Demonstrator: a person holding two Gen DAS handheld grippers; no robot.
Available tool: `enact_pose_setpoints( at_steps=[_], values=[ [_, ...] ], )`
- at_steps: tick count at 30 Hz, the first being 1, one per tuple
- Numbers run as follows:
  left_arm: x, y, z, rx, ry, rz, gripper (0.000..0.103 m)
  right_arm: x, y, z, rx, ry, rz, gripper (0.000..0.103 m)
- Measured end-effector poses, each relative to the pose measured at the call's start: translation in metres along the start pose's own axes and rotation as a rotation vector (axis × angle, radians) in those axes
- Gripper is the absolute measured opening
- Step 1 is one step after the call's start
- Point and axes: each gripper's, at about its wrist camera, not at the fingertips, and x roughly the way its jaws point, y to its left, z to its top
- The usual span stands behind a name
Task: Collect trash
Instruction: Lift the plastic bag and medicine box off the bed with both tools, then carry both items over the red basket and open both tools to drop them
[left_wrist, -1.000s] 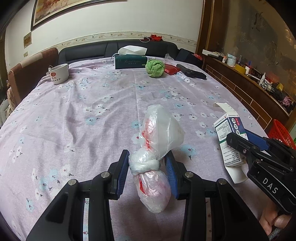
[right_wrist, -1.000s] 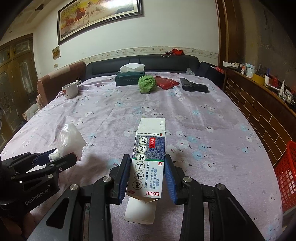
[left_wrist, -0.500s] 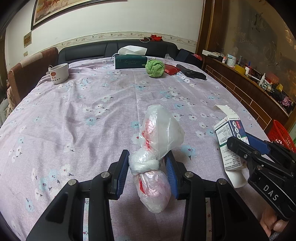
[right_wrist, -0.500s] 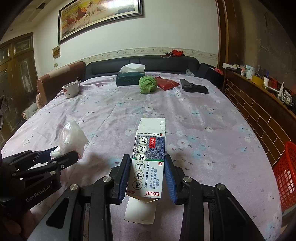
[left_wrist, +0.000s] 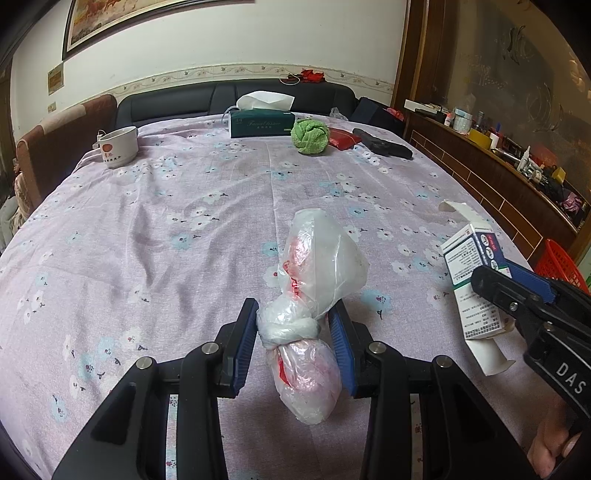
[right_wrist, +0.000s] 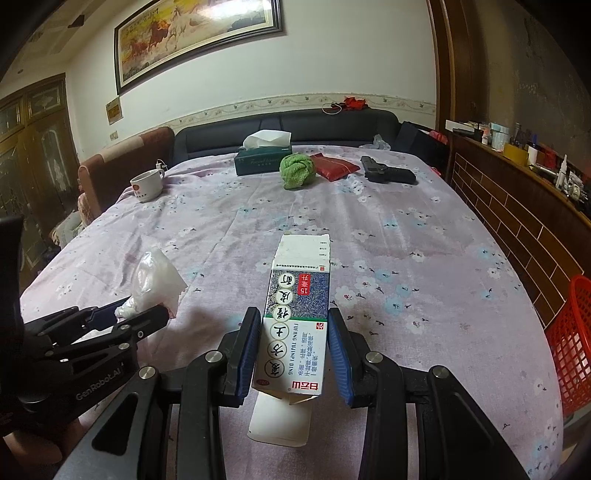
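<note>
My left gripper (left_wrist: 293, 328) is shut on the knot of a knotted clear plastic bag (left_wrist: 314, 295) with red print, held over the purple flowered tablecloth (left_wrist: 166, 206). My right gripper (right_wrist: 295, 339) is shut on a white, green and blue medicine carton (right_wrist: 297, 314) with open flaps, held just above the cloth. In the left wrist view the carton (left_wrist: 472, 280) and right gripper (left_wrist: 517, 295) are at the right edge. In the right wrist view the bag (right_wrist: 155, 284) and left gripper (right_wrist: 122, 317) are at the left.
At the far end stand a white mug (left_wrist: 118, 146), a green tissue box (left_wrist: 260, 120), a green cloth ball (left_wrist: 309, 136), a red pouch (left_wrist: 343, 138) and a black toy gun (left_wrist: 384, 146). A red mesh basket (right_wrist: 572, 339) stands off the table's right edge. A sideboard with clutter (left_wrist: 498, 155) runs along the right.
Both grippers keep their hold. The carton and right gripper have shifted a little to the right and lower in the left wrist view; the bag has hardly moved.
</note>
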Motion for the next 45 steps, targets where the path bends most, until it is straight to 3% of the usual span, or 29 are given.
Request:
enact_pose_setpoints(
  at_steps=[7,16,24,31,38,42,45],
  values=[
    [-0.001,-0.002,0.000,0.006,0.006,0.003,0.037,-0.010,-0.003,0.002,0.005,-0.015,-0.009,0.039],
    [-0.022,-0.039,0.019,0.055,-0.009,-0.089,0.037,-0.040,-0.046,0.010,0.104,-0.057,-0.042,0.039],
    [-0.036,-0.148,0.050,0.201,0.016,-0.351,0.038,-0.106,-0.145,0.011,0.300,-0.163,-0.159,0.039],
    [-0.015,-0.281,0.057,0.291,0.147,-0.618,0.038,-0.151,-0.265,-0.008,0.514,-0.193,-0.303,0.039],
    [0.019,-0.399,0.055,0.358,0.231,-0.703,0.038,-0.177,-0.351,-0.028,0.641,-0.203,-0.363,0.040],
    [0.042,-0.436,0.050,0.376,0.261,-0.703,0.038,-0.182,-0.383,-0.035,0.678,-0.206,-0.379,0.040],
    [0.053,-0.446,0.048,0.379,0.279,-0.688,0.061,-0.177,-0.398,-0.036,0.682,-0.192,-0.381,0.041]
  ],
)
